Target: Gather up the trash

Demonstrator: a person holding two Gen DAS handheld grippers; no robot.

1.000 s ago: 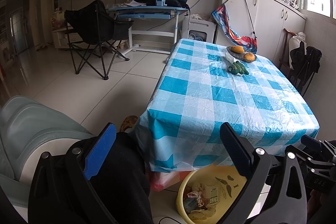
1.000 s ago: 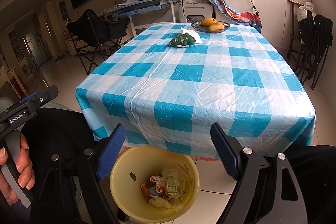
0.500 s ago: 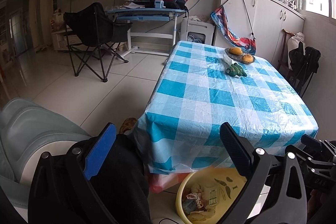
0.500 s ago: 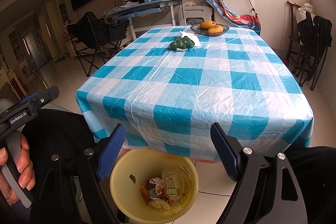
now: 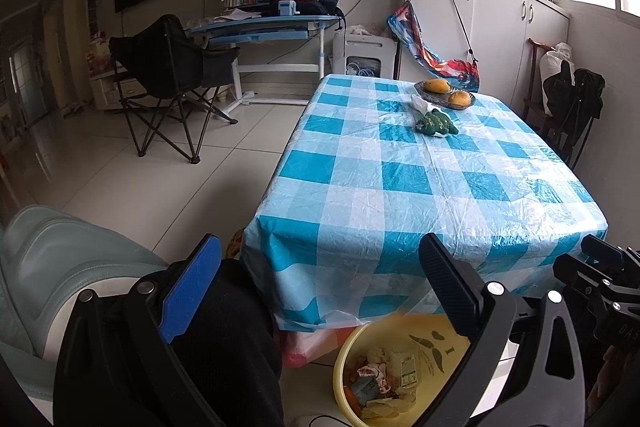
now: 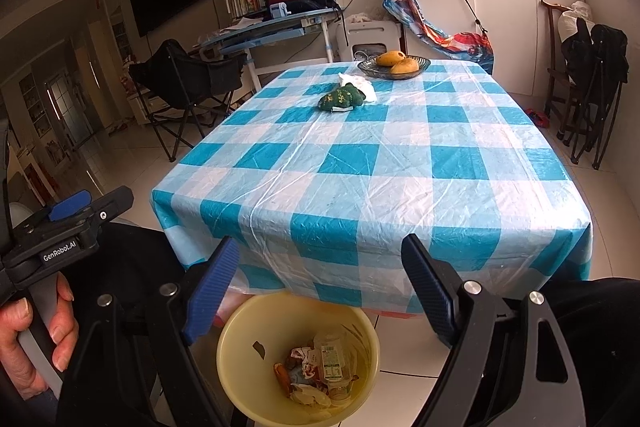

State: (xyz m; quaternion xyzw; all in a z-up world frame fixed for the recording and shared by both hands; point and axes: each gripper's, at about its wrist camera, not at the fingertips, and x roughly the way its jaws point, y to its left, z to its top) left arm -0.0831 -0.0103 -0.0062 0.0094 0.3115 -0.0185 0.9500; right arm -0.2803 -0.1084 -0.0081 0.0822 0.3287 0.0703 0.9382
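A yellow bin (image 6: 240,323) stands on the floor under the near edge of the table, with wrappers and a small bottle (image 6: 330,363) inside; it also shows in the left wrist view (image 5: 344,351). A green crumpled wrapper (image 6: 342,98) and a white tissue (image 6: 362,85) lie far across the blue checked tablecloth (image 6: 380,163), also in the left wrist view (image 5: 434,123). My right gripper (image 6: 320,291) is open and empty above the bin. My left gripper (image 5: 320,291) is open and empty, to the left of the bin.
A glass dish with mangoes (image 6: 396,63) sits at the table's far end. A black folding chair (image 5: 168,75) and a blue desk (image 5: 264,27) stand on the left floor. Chairs with dark clothes (image 6: 588,75) stand on the right. White cabinets line the back wall.
Both grippers have drawn back slightly from the table, so it looks a little farther away. The jaws stay open and empty.
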